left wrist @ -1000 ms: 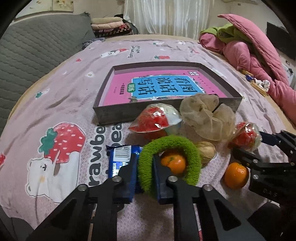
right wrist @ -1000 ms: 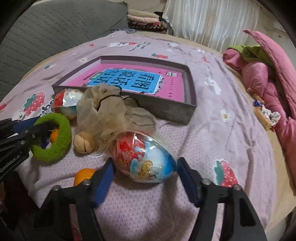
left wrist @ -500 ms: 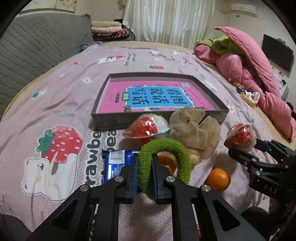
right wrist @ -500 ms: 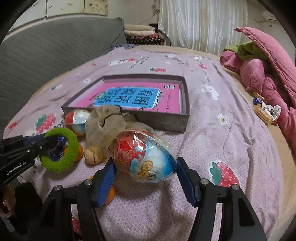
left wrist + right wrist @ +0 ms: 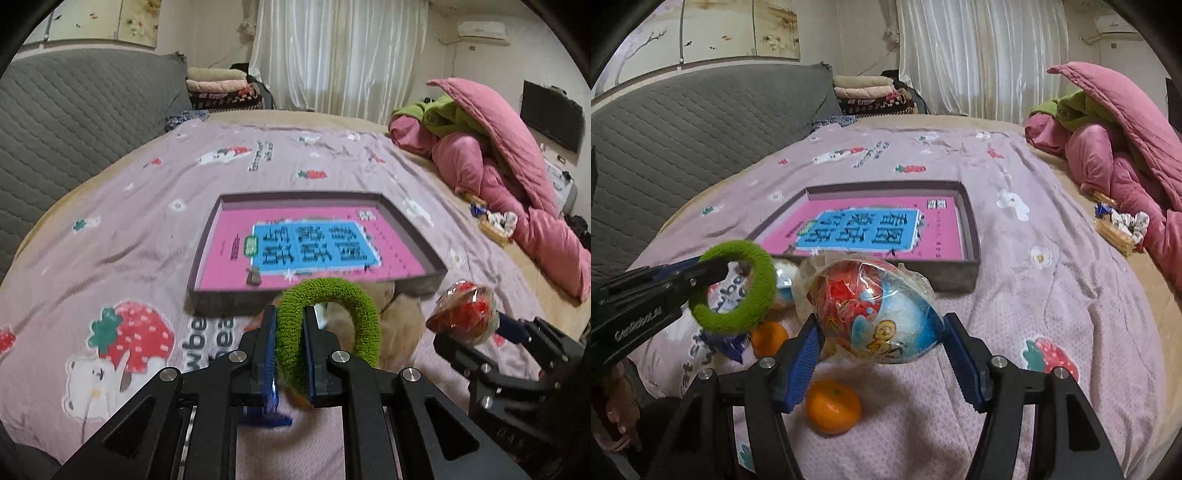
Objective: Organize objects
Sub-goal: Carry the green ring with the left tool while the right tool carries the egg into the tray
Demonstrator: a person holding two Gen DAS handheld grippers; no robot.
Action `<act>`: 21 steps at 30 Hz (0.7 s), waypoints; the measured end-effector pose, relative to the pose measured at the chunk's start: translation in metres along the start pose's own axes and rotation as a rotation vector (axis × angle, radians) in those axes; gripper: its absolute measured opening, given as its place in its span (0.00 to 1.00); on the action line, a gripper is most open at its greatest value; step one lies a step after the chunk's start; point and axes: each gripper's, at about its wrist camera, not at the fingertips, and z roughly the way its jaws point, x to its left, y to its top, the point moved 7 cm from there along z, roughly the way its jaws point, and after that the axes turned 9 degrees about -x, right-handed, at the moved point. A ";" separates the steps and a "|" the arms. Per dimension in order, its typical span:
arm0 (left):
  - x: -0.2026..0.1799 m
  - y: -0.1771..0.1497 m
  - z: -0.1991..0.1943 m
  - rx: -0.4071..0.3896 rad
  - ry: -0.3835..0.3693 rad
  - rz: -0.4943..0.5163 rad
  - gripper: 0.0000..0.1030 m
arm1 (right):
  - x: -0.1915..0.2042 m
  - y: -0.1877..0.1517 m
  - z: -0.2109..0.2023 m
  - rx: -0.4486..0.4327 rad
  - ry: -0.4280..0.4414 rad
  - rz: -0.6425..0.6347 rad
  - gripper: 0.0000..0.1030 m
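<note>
Left gripper (image 5: pixel 290 328) clamps 1 green ring (image 5: pixel 328 328); right gripper (image 5: pixel 881 332) holds 1 egg (image 5: pixel 875 310); 2 oranges (image 5: pixel 833 406).

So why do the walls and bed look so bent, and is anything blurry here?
Left wrist view: the wide lens bows the bed and darkens the corners; the green ring in the left tongs and the tray are softly smeared. Right wrist view: same bowing, but the wrapped egg in the right tongs is fairly sharp, with small glints on its plastic.
</note>
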 end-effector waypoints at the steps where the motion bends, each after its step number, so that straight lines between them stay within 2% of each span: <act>1: -0.001 0.005 0.000 -0.010 0.000 -0.002 0.12 | 0.000 0.005 0.000 -0.009 0.001 0.003 0.63; 21: 0.010 0.055 0.028 -0.053 0.029 -0.018 0.12 | 0.012 0.068 0.039 -0.080 0.015 0.005 0.63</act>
